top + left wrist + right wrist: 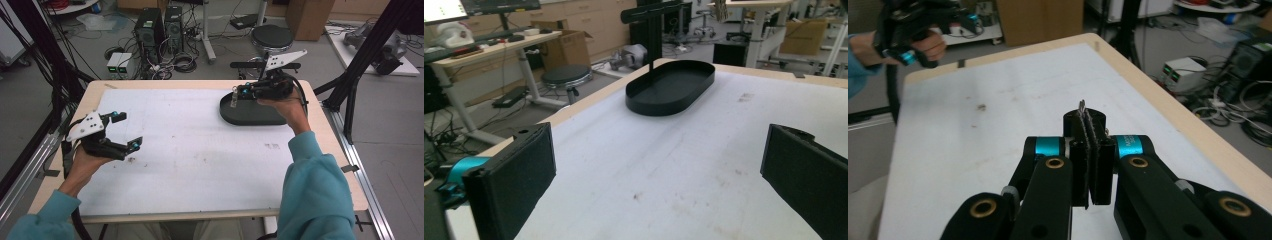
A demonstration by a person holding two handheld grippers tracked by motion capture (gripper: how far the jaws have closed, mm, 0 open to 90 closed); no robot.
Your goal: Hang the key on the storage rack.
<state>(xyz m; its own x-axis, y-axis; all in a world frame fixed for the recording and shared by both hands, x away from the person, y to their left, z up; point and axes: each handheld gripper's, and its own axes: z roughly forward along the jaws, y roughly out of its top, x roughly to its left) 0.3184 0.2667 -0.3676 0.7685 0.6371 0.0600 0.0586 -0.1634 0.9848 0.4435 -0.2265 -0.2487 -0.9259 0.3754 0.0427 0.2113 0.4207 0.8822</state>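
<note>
Right hand-held gripper hovers over the black oval metal tray at the counter's far right, jaws pressed together on a thin silvery sliver I cannot identify. Left hand-held gripper waits spread and empty, well apart. Judging by this, the placing into the tray looks not yet done.

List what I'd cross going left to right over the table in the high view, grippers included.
Left gripper, jaws wide apart, held over the left side of the white mat → bare middle of the mat → black oval tray at the far right, with the right gripper shut above it.
</note>
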